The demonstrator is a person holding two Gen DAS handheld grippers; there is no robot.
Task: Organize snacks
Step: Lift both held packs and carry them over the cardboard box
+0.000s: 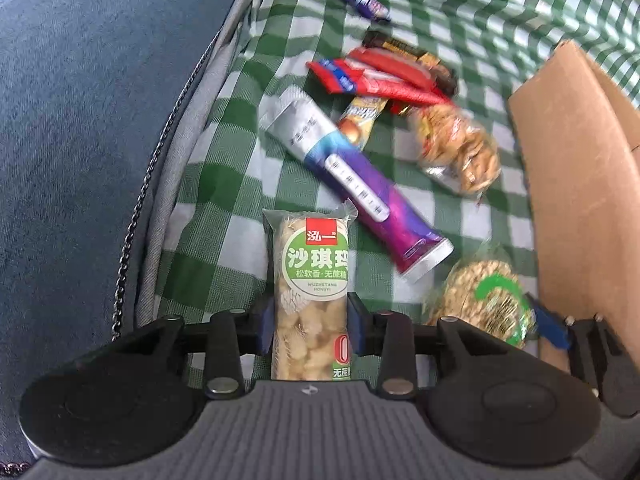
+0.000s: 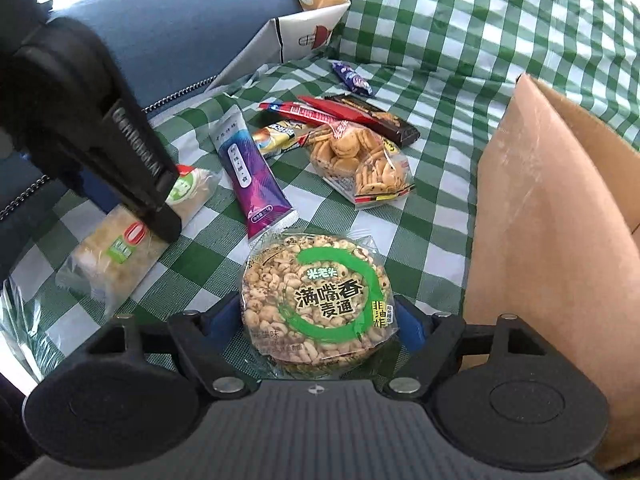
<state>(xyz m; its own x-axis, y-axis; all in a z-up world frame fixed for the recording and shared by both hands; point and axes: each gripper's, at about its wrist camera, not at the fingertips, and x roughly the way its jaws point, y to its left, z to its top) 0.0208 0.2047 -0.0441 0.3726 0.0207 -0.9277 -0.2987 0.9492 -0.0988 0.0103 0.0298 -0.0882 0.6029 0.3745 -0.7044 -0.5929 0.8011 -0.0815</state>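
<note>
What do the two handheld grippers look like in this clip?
Both the left gripper and the right gripper look the same: matte black linkage arms with silver rivets, blue finger pads, and a ribbed grey body. Embossed lettering runs along the left one's side.

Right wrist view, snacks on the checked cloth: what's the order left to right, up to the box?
Long pale snack bar → purple tube pack → round puffed-grain cake → bag of small biscuits → cardboard box.

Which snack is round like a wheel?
The puffed-grain cake with the green ring, between the right gripper's fingers. The other packs are long or bag-shaped.
</note>
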